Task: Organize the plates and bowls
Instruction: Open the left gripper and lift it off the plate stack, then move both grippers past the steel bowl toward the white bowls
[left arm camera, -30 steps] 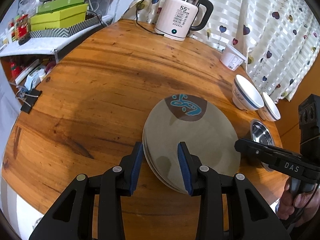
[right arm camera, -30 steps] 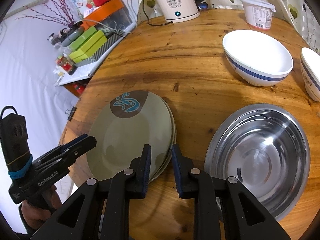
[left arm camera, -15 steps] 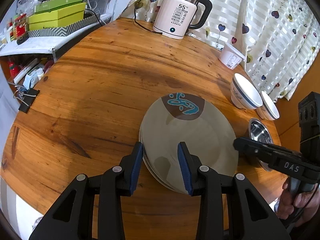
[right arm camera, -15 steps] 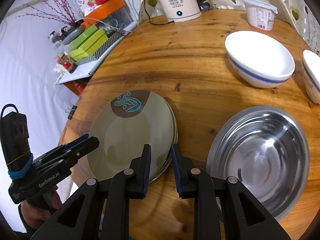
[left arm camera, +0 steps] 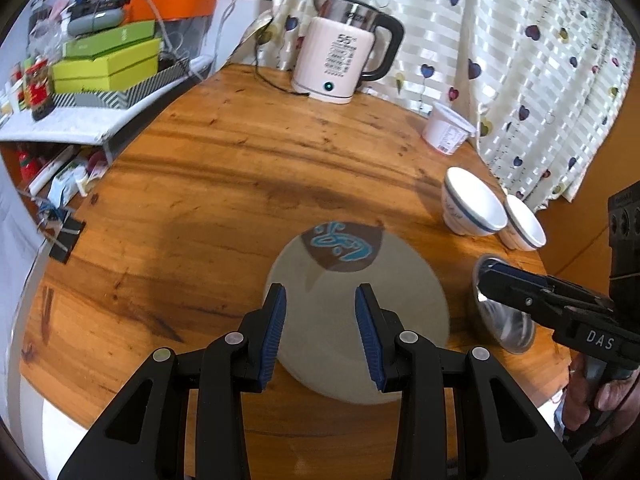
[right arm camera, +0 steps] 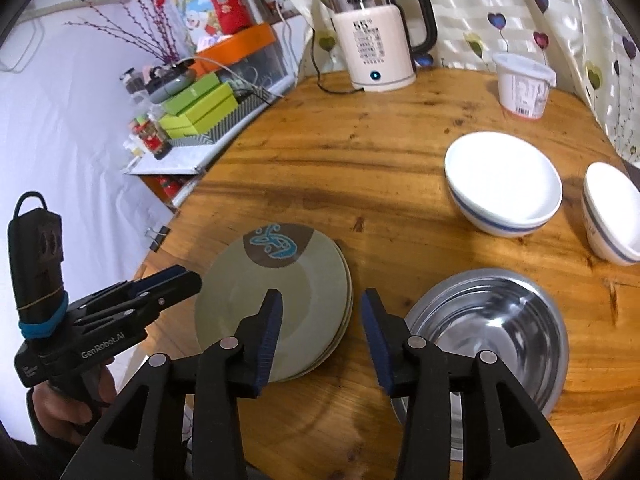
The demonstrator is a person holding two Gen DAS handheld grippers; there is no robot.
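The plates lie stacked near the front edge of the round wooden tabletop, the top one grey-green with a brown patch and a blue squiggle at its far rim. Just right of the stack sits a steel bowl; beyond it stand two white bowls with blue bands, side by side. The right tongs hover over the stack's right edge; their jaws have just been opening and now stand apart, gripping nothing. The left tongs hang above the stack's left side, jaws moderately apart, also empty. At the back are a kettle and a white tub.
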